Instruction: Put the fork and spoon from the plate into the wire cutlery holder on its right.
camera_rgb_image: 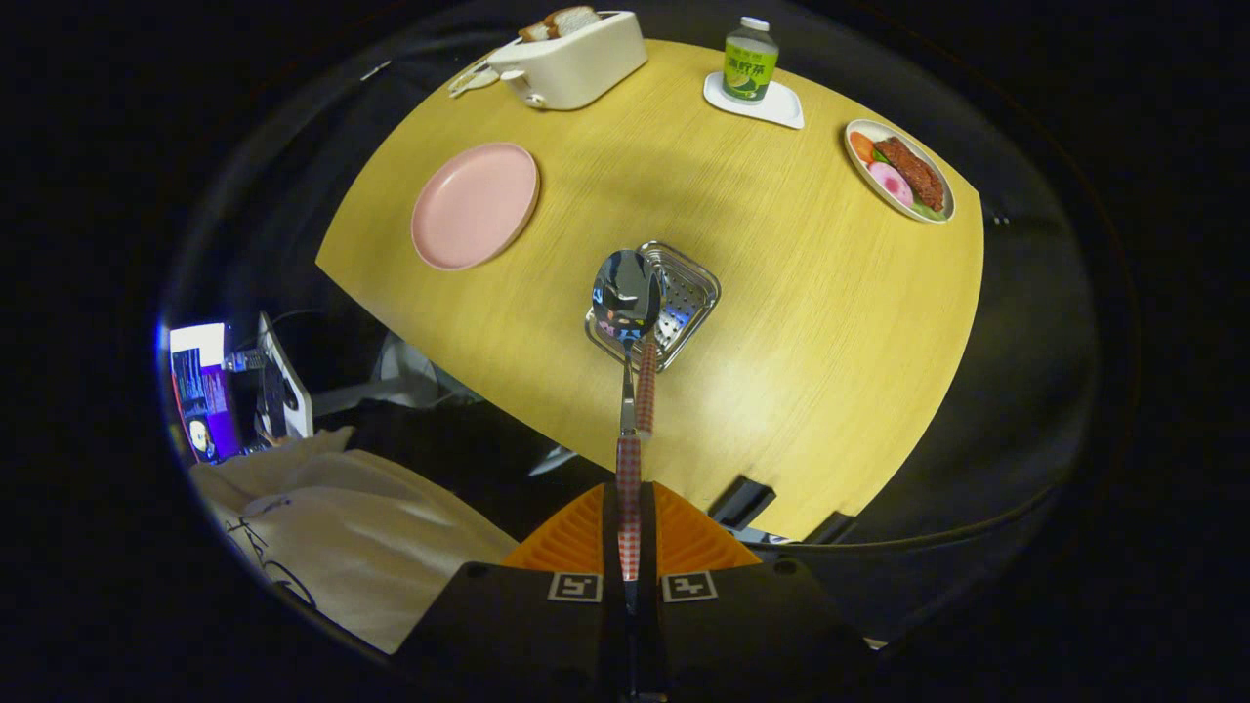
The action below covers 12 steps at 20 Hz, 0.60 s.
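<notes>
Counter [781, 322]: yellow wood, carries everything below.
Pink plate [475, 205]: empty, left of and beyond the holder.
Wire cutlery holder [674, 298]: straight ahead of the jaws; a second checked handle [645, 386] stands in it, apparently the fork.
Spoon [625, 293]: long axis in line with the jaws, bowl over the holder's near rim.
Gripper [629, 547]: jaws closed on the spoon's handle.

Green bottle [750, 61] on white coaster [771, 105]: label bears characters, too small to read. No other legible text.
</notes>
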### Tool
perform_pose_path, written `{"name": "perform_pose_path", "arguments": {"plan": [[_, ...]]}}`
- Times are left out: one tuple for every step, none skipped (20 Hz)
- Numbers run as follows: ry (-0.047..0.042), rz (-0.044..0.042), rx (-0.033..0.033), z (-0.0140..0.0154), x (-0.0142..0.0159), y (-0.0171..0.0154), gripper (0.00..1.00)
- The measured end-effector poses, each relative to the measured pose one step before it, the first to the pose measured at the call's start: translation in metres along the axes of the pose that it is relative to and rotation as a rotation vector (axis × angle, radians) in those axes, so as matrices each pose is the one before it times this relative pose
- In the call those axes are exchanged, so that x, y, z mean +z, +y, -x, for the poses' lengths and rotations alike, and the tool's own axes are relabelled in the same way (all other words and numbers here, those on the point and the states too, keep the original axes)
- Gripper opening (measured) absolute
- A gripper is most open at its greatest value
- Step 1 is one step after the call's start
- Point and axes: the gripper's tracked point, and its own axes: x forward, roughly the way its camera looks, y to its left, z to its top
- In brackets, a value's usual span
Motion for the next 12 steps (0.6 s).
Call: {"name": "perform_pose_path", "arguments": {"plan": [[0.03105,0.02043,-0.00720,-0.00329,0.00249,-0.00564,0.08],[0.02810,0.01557,-0.00009,-0.00330,0.00394,-0.00357,0.08],[0.02679,0.01202,0.00129,-0.00291,0.00511,-0.00172,0.08],[0.02433,0.01233,0.00216,-0.00312,0.00524,-0.00330,0.08],[0.03633,0.01180,0.00354,-0.00399,0.00113,-0.00391,0.08],[0.03314,0.00847,0.00052,-0.00349,0.00177,-0.00311,0.08],[0.03401,0.00700,-0.00215,-0.00401,0.00105,-0.00365,0.08],[0.03771,0.00194,0.00048,-0.00384,0.00197,-0.00362,0.08],[0.03138,-0.00571,0.00655,-0.00338,0.00205,-0.00234,0.08],[0.02619,-0.00727,0.01252,-0.00223,0.00402,-0.00016,0.07],[0.01591,-0.00486,0.00811,-0.00245,0.00617,-0.00141,0.08],[0.01878,-0.00024,0.00658,-0.00145,0.00336,-0.00074,0.08]]}}
